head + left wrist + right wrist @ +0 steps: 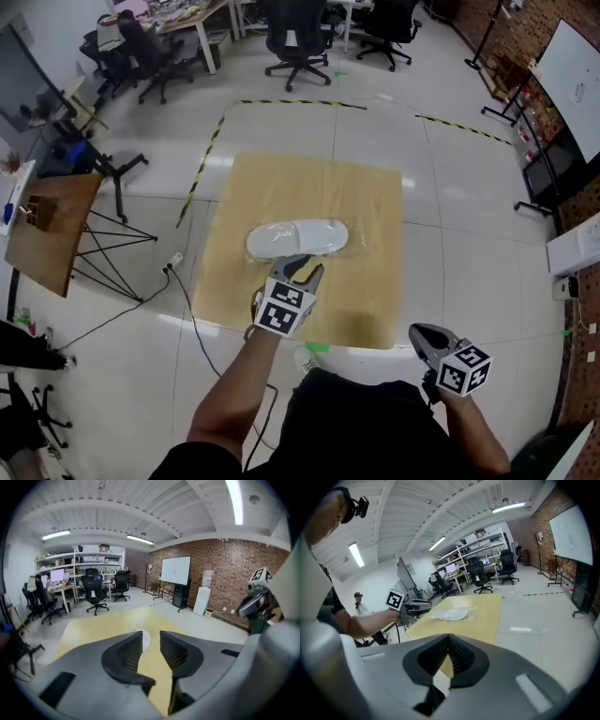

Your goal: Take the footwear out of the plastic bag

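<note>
A white slipper point(298, 237) lies flat inside a clear plastic bag point(353, 242) in the middle of the light wooden table point(375, 197). My left gripper point(306, 268) hovers just in front of the slipper with its jaws open and nothing between them. In the left gripper view the slipper point(146, 638) shows through the gap of the left gripper point(151, 645). My right gripper point(420, 334) is shut and empty, off the table's near right corner. The right gripper view shows the right gripper point(448, 654) closed, with the bagged slipper point(451, 615) and the left gripper point(415, 605) beyond it.
A small wooden side table point(52, 225) on black legs stands to the left, with a cable point(192, 309) trailing on the floor. Office chairs point(295, 42) and desks are at the back. Whiteboards point(572, 70) and a brick wall are at the right.
</note>
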A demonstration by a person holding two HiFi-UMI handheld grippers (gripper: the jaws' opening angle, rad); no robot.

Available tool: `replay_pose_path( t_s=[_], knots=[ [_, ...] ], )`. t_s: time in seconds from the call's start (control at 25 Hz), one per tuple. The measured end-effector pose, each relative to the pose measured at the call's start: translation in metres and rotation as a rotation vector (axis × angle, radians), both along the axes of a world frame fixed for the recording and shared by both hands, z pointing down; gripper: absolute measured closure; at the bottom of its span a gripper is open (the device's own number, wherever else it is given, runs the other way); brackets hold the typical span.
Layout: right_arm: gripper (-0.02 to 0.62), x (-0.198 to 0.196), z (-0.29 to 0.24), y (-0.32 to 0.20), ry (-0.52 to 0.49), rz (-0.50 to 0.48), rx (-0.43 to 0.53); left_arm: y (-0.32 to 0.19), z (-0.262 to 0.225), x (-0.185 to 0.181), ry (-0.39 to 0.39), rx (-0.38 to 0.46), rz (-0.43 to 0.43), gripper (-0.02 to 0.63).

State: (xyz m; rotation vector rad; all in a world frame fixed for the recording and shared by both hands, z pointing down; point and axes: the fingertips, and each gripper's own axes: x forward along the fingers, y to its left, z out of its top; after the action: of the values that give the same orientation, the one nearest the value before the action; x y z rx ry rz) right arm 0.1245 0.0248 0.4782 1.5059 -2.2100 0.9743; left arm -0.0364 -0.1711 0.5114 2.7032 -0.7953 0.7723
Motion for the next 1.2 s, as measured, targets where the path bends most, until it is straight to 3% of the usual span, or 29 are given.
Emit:
replay_pose_path(
  t_s=[0.12, 0.24, 0.32, 0.48, 0.64, 0.92, 1.2],
  knots=[
    [0.592, 0.013, 0.005, -0.002, 0.016, 0.031, -0.022, -0.057, 0.038, -0.002, -0.199, 0.044, 0.023, 0.451],
    [0.592, 0.027, 0.004, 0.000, 0.014, 0.068, -0.025, -0.090, 0.098, -0.004, -0.344, -0.080, 0.044, 0.419],
    [0.592, 0.035, 0.002, -0.001, 0.011, 0.073, -0.018, -0.098, 0.124, -0.010, -0.381, -0.171, 0.026, 0.407],
    [0.592, 0.056, 0.007, -0.009, -0.001, 0.023, -0.024, -0.101, 0.135, -0.011, -0.361, -0.206, -0.068, 0.407],
    [0.592, 0.074, 0.014, -0.035, -0.021, -0.062, -0.030, -0.091, 0.141, -0.003, -0.329, -0.279, -0.163, 0.447],
    [0.592, 0.079, 0.015, -0.081, -0.060, -0.229, 0.013, -0.072, 0.134, -0.008, -0.262, -0.328, -0.364, 0.529],
    [0.592, 0.054, 0.046, -0.100, -0.118, -0.334, -0.021, -0.019, 0.120, -0.017, -0.237, -0.335, -0.425, 0.565]
  ],
)
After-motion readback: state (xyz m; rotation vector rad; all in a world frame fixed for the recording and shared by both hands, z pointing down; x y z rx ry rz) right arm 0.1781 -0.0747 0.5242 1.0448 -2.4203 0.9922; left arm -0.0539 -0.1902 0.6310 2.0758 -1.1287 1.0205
